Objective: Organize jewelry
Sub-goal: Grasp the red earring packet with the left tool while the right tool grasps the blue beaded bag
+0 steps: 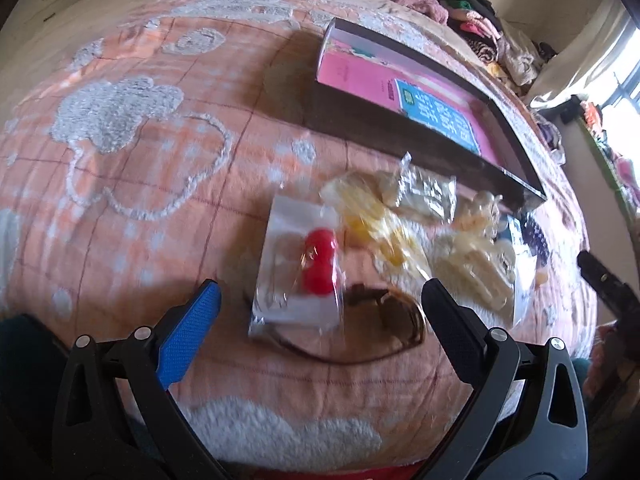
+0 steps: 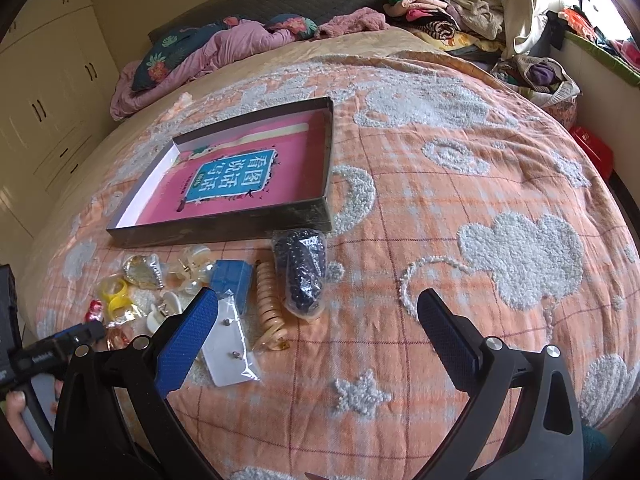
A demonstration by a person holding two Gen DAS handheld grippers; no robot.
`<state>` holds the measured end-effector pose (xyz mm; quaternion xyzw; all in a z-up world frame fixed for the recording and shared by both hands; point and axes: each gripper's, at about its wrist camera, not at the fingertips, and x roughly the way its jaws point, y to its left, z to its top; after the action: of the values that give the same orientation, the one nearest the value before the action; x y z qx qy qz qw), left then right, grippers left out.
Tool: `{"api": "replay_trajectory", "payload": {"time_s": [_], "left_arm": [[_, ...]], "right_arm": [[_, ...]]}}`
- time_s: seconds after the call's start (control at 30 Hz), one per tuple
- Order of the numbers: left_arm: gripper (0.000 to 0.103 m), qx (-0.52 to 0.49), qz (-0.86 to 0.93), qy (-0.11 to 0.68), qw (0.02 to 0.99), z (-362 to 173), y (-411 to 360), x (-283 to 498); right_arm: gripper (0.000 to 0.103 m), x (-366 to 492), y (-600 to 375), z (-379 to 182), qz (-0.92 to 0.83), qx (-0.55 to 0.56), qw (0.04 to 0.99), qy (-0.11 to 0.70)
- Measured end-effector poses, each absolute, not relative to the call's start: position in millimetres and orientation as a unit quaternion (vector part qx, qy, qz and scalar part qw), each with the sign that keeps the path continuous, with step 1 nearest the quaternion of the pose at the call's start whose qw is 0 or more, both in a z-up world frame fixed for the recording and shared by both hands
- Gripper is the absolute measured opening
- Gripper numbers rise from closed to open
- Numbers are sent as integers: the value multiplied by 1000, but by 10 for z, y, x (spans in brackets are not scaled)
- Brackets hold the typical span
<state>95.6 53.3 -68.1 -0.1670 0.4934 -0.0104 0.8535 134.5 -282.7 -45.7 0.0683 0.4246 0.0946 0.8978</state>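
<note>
A shallow dark box [image 2: 224, 226] with a pink printed bottom lies on the bed; it also shows in the left wrist view [image 1: 400, 136]. In front of it lies a heap of bagged jewelry. In the left wrist view my left gripper [image 1: 320, 292] is open, just above a clear bag with red beads [image 1: 318, 260], next to yellow rings [image 1: 372, 228] and a brown bangle [image 1: 396, 312]. In the right wrist view my right gripper [image 2: 318, 304] is open and empty, above the blanket near a bag of dark beads [image 2: 302, 272], a coiled beige bracelet [image 2: 270, 300] and an earring card [image 2: 228, 344].
The bed is covered by an orange plaid blanket [image 2: 440, 200] with white cloud shapes. Crumpled bedding [image 2: 224, 48] and piled clothes [image 2: 440, 16] lie at the far side. White cupboards [image 2: 48, 92] stand on the left. The left gripper [image 2: 60, 344] shows at the right view's lower left.
</note>
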Motion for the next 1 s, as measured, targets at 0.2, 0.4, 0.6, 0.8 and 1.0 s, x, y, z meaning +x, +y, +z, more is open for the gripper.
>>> {"api": "replay_trajectory", "payload": {"time_s": [0.2, 0.4, 0.6, 0.8, 1.0], "left_arm": [[58, -142, -21, 496, 856, -772, 573, 1035], [31, -114, -43, 482, 867, -728, 531, 1077], [31, -111, -58, 479, 869, -677, 555, 1133], [31, -114, -61, 465, 876, -501, 643, 1156], [31, -117, -57, 447, 885, -307, 695, 1184]], "right_arm": [[99, 1416, -2841, -521, 91, 67, 895, 431], [99, 1544, -2812, -613, 96, 56, 891, 440], [72, 1740, -2750, -789, 110, 52, 875, 469], [25, 1846, -2732, -930, 149, 71, 863, 478], [23, 1659, -2788, -711, 152, 84, 884, 434]]}}
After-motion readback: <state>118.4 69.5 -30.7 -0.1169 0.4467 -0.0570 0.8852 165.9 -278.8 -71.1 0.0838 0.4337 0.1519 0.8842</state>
